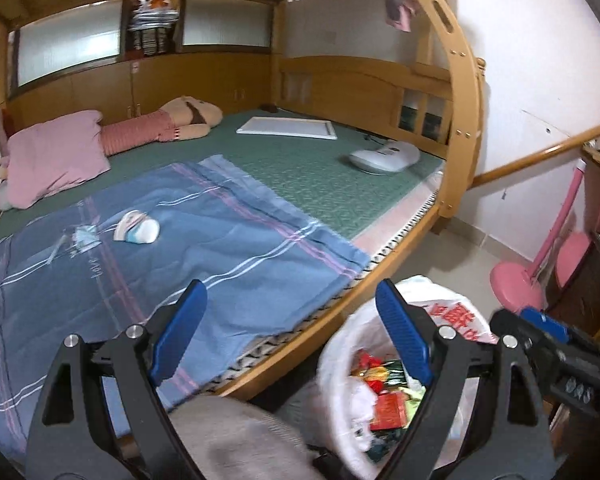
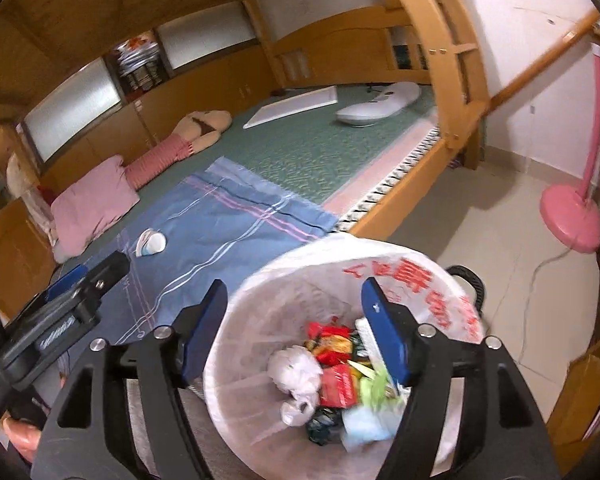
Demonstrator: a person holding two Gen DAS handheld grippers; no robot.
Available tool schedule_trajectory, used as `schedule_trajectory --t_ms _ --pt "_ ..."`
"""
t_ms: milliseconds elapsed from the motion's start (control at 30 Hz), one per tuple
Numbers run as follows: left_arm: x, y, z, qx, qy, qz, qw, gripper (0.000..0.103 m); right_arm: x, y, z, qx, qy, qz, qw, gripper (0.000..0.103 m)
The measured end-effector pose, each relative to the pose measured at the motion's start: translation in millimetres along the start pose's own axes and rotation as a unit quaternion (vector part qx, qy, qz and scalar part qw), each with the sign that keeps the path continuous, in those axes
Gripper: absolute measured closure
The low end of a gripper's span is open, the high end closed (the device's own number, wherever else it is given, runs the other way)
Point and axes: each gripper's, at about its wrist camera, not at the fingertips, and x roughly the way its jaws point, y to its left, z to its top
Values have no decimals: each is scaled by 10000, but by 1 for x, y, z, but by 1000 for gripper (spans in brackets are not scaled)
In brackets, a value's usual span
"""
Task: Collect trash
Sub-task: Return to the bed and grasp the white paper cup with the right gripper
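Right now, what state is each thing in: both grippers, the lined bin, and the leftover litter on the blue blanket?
left gripper: open, empty, above the bed edge.
right gripper: open, empty, over the bin.
white bag-lined trash bin: upright, open, partly filled with wrappers and tissue.
crumpled white-and-blue wrapper: lying on the blue striped blanket, not yet collected.
small clear plastic scrap: lying flat on the blanket, uncollected.
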Motion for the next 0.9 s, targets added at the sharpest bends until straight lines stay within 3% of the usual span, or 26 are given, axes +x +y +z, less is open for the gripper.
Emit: schedule_trajectory --t_ms 267,633,900 --pt "-5 105 -13 -768 127 693 9945 17 85 92 11 -828 618 669 9924 28" --pt "-7 264 -41 -1823 384 1907 9638 17 204 225 16 -1661 1122 1242 9718 28" --pt "-4 329 -58 -2161 557 2278 9478 17 327 302 37 -1964 1585 1372 9579 23"
